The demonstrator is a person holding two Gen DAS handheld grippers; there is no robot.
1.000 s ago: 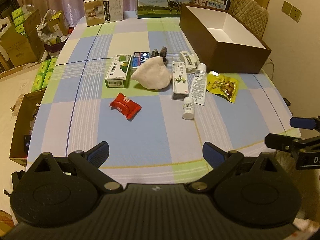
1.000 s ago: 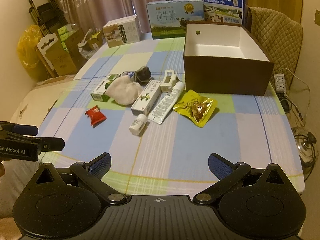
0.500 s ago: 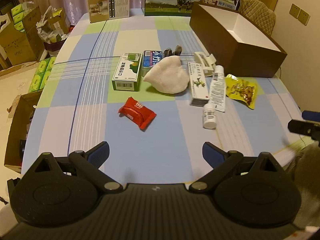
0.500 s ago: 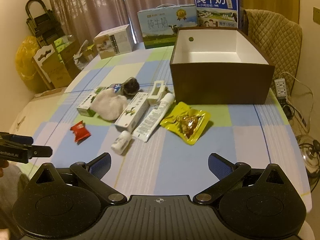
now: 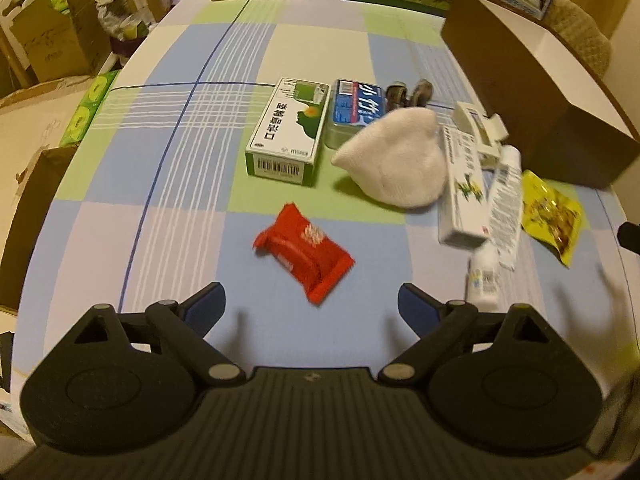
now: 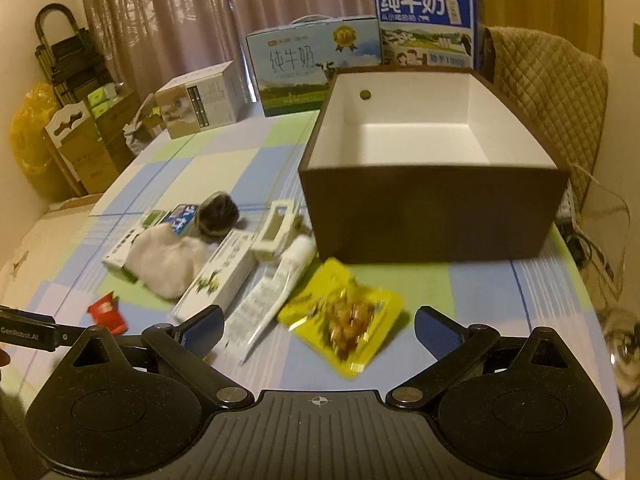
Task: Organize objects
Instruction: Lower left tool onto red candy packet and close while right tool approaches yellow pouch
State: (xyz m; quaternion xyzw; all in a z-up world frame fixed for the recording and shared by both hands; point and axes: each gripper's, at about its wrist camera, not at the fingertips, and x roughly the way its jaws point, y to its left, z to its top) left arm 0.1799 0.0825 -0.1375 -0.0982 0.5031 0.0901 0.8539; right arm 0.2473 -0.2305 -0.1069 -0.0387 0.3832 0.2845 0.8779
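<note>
Left gripper (image 5: 311,304): jaws spread wide, nothing between them, poised above the checked blue, green and white tablecloth (image 5: 180,184). Just ahead of it lies a red foil snack packet (image 5: 303,253). Beyond that: a green and white rectangular carton (image 5: 289,130), a blue-labelled flat tin (image 5: 352,110) beside it, and a cream knitted cloth bundle (image 5: 396,160) lying partly over the tin. Right gripper (image 6: 316,330): jaws likewise apart and empty. Directly before it lies a yellow plastic snack pouch (image 6: 344,320); to the pouch's left a white squeeze tube (image 6: 276,292) and a long white carton with green print (image 6: 222,276). Behind the pouch stands an open brown cardboard box with white interior (image 6: 432,216), nothing visible inside. A small white bottle (image 5: 485,276) lies near the tube's lower end.
</note>
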